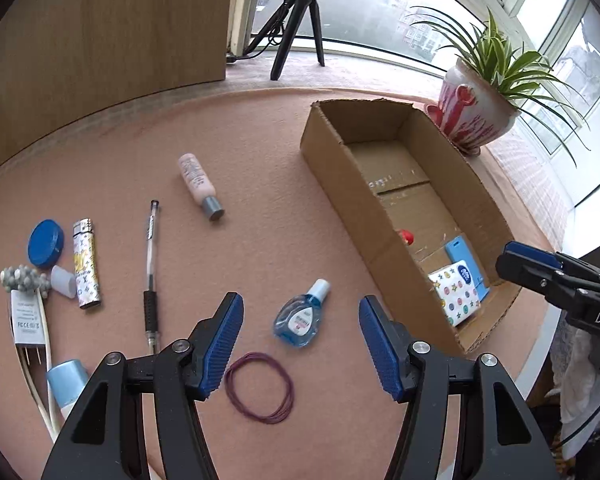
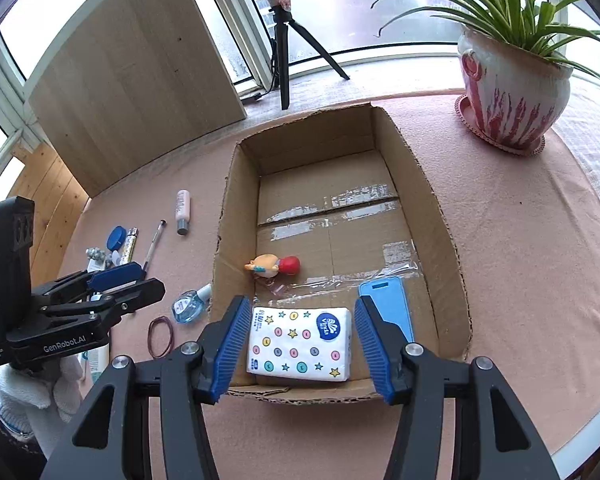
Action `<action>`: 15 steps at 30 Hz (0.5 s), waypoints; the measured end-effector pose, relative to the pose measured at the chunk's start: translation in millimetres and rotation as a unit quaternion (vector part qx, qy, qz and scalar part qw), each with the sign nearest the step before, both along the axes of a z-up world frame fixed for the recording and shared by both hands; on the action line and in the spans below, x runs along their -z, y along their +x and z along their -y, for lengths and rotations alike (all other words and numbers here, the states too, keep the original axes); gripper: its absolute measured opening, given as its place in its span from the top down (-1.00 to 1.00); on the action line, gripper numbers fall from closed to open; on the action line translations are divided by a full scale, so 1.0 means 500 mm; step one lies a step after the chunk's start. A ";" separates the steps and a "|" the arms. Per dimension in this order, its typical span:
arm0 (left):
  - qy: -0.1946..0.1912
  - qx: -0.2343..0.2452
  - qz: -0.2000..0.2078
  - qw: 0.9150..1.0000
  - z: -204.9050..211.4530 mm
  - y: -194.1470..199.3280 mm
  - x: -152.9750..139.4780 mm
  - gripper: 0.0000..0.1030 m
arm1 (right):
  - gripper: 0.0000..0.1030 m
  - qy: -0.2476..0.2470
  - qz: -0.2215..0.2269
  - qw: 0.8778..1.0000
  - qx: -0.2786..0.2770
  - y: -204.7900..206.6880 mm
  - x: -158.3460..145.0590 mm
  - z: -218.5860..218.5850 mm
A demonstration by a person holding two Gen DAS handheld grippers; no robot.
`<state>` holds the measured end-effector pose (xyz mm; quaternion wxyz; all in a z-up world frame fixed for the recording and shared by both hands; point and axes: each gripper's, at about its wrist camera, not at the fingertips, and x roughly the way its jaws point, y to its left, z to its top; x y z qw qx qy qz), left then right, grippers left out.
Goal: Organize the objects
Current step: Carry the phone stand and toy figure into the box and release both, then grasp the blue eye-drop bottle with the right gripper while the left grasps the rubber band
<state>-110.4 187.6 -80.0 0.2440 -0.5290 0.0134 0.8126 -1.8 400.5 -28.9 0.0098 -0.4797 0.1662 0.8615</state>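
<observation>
While both jaws gape empty — left gripper (image 1: 300,344) low centre over the dropper (image 1: 300,314), right gripper (image 2: 298,344) above the tissues (image 2: 300,344) in the box (image 2: 440,216) — better to straddle the dropper's flat sides, then lift clear of the band (image 1: 259,387).

A brown cardboard box (image 2: 440,216) sits on a salmon-pink tablecloth (image 2: 520,240), holding a white tissue pack (image 2: 300,344) dotted with coloured stars and circles. Outside lie a clear-blue bottle (image 1: 298,316), a purple rubber band (image 1: 260,386) and a silver-and-gold patterned lighter (image 1: 86,264). Both grippers' pads (image 2: 230,344) are ribbed blue.
</observation>
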 end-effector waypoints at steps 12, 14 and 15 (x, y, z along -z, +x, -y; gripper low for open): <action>-0.024 0.000 0.041 0.999 0.079 0.053 0.091 -0.19 | 0.02 -0.021 0.010 0.996 -0.083 -0.048 0.001 0.176; -0.026 0.007 0.041 0.999 0.075 0.061 0.098 -0.11 | 0.02 -0.025 0.022 0.996 -0.086 -0.056 0.013 0.197; -0.026 0.012 0.042 0.999 0.072 0.062 0.103 -0.11 | 0.02 -0.027 0.028 0.995 -0.087 -0.061 0.020 0.204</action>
